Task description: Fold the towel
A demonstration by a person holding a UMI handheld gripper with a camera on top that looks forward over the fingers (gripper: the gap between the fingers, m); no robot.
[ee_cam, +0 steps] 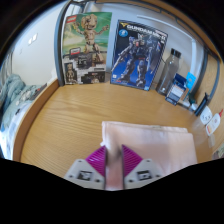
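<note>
Towel: a pale pink towel lay flat on the wooden counter, spread out ahead of the tool and off toward its right, its near edge drawn in between the two fingers.

Hand-held gripper: the hand-held gripper sat low at the towel's near edge, and its magenta pads looked pinched together on a strip of the cloth that ran up between them. From where I stood it seemed clamped on that edge, not merely resting around it.

Towel's shape: it looked roughly rectangular, with no clear crease or doubled layer that I could make out, though the far side was too pale to read for certain.

Progress: I judged the job to be at its start, with an edge taken up and no fold laid over yet. The lifting, carrying across and laying down of that edge were all left to do, and any second fold after that.

Room for the fold: bare wood showed beyond the towel and to its left, so the cloth had space to be carried over.

Backdrop: two posters hung on the far wall above the counter, one of a robot figure, and some small items stood at the counter's far right end, well apart from the towel.
</note>
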